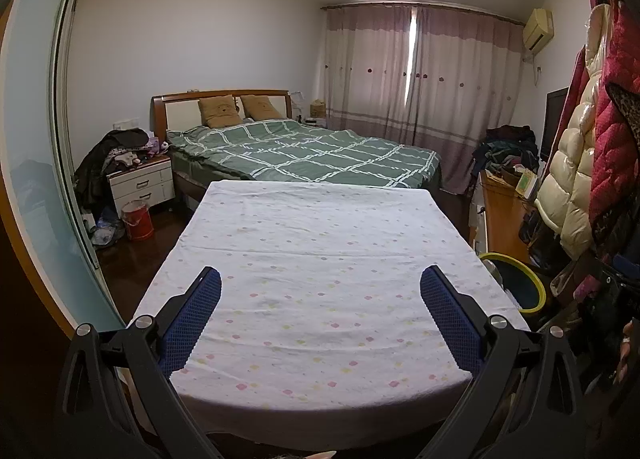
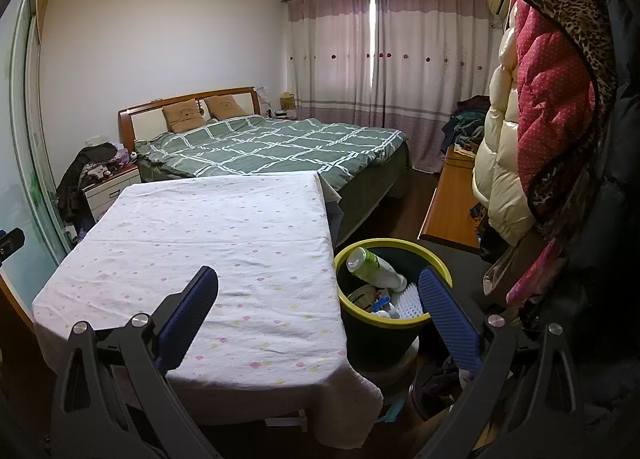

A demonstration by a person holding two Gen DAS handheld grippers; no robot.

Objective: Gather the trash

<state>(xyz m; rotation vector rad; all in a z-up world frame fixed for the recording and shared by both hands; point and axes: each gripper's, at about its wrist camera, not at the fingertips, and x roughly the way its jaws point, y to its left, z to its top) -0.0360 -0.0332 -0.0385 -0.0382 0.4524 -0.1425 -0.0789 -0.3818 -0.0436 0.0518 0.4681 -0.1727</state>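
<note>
Right wrist view: bin (image 2: 394,323) sits just beside the counter's (image 2: 192,243) right edge, low and right of centre. It already holds a green-and-white bottle (image 2: 374,269), a white brush (image 2: 408,303) and some smaller bits I can't identify. Right gripper (image 2: 318,291) has its jaws spread wide, nothing between them; the right finger overlaps the bin rim in the frame, but contact isn't clear.

Left wrist view: left gripper (image 1: 320,291) is also wide open and empty, hovering over the near half of the counter. Only a slice of the bin (image 1: 532,291) shows at the right edge, past the cloth.

Step, my read: collection looks at or near its end. The cloth top shows no loose trash in either view.

Next move calls for a scan for leftovers. The floor clutter by the nightstand (image 1: 142,183) may include some, too small to tell. If nothing's left, both grippers just back off clear. The nearest trash is inside the bin, below and right of the right gripper, well apart from the left one.
</note>
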